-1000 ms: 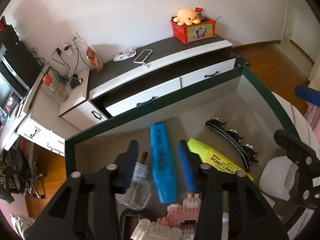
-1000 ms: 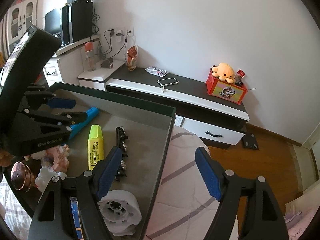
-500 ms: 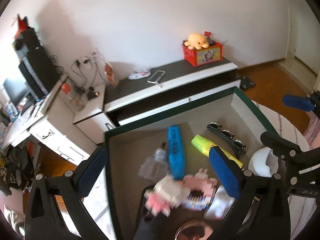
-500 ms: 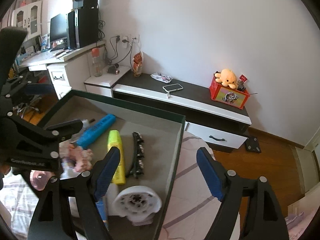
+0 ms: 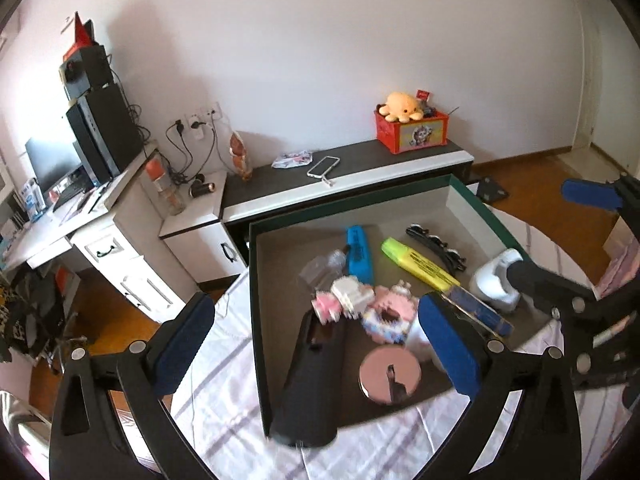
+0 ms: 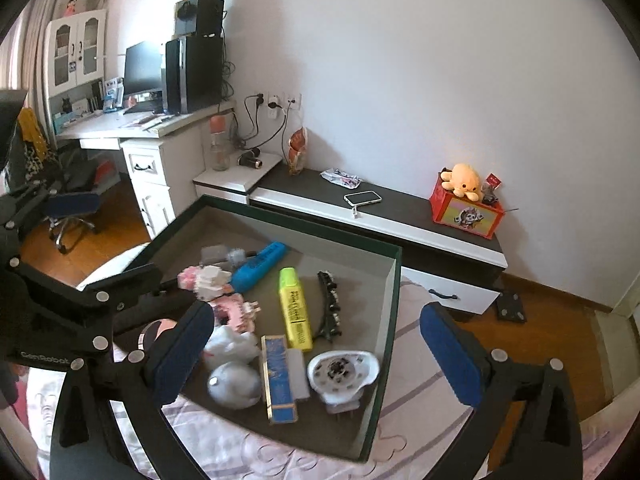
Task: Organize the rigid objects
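The left black gripper with blue pads (image 5: 316,344) fills the lower frame, jaws spread wide and holding nothing; the right black gripper with blue pads (image 6: 318,352) is equally wide and empty. Between and beyond them sits the dark green straight-walled box (image 6: 394,300) on a striped cloth, its floor crowded: a glossy yellow highlighter (image 6: 295,314) lies centre, beside a blue marker (image 6: 258,266), with bare grey floor toward the far wall

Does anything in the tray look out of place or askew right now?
Yes: the long black object lies across the green tray's near rim, partly out on the striped cloth, while the other items lie inside.
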Demonstrator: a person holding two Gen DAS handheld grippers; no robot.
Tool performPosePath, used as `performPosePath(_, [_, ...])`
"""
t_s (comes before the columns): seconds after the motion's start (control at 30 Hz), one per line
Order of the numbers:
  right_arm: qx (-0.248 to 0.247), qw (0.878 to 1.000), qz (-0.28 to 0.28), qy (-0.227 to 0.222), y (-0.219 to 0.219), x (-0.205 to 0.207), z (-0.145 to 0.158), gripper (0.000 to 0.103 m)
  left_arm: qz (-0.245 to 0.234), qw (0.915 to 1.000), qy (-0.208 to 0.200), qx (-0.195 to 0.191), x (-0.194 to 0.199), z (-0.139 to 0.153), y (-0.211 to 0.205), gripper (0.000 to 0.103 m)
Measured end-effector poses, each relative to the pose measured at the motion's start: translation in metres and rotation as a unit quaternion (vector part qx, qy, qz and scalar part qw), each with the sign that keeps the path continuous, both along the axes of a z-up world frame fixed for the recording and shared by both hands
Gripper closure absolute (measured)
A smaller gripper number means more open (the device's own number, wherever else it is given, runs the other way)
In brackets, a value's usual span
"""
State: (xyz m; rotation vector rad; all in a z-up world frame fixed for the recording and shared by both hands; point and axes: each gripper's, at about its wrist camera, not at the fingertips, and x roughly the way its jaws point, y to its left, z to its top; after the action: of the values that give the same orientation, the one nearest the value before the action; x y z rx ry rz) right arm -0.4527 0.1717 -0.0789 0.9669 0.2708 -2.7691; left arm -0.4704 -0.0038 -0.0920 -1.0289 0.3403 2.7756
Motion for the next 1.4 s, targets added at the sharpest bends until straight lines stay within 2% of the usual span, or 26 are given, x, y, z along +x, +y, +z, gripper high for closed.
performPosePath(0.27, [-0.002,1.0,-0.006,0.003,-0.005,0.026,0.008,0.0,0.001,0.9998,0.02,0.004,0.043,0.009,-0.005,0.0])
performPosePath(0.63, [-0.012,0.999,-0.008,0.038,-0.011,0.086,0.031,0.0,0.011,0.9966,0.066,0.048,0.113,0.035,-0.02,0.0])
performPosePath(0.73, [-0.021,0.998,-0.005,0.054,-0.014,0.11,0.041,0.0,0.024,0.9952,0.09,0.029,0.137,0.04,-0.019,0.0])
performPosePath(0.87, [-0.022,0.996,-0.004,0.082,-0.019,0.15,0.054,0.0,0.038,0.9911,0.127,0.013,0.178,0.049,-0.017,0.0])
performPosePath(1.07, [-0.034,0.994,-0.004,0.108,-0.02,0.199,0.068,0.0,0.053,0.9851,0.161,0.032,0.232,0.064,-0.024,0.0])
performPosePath(1.3, [-0.038,0.989,-0.005,0.143,-0.024,0.253,0.085,0.0,0.065,0.976,0.207,0.021,0.291,0.081,-0.023,0.0])
performPosePath(1.4, [-0.045,0.986,0.0,0.159,-0.024,0.274,0.096,0.0,0.067,0.9715,0.225,0.032,0.313,0.09,-0.026,0.0])
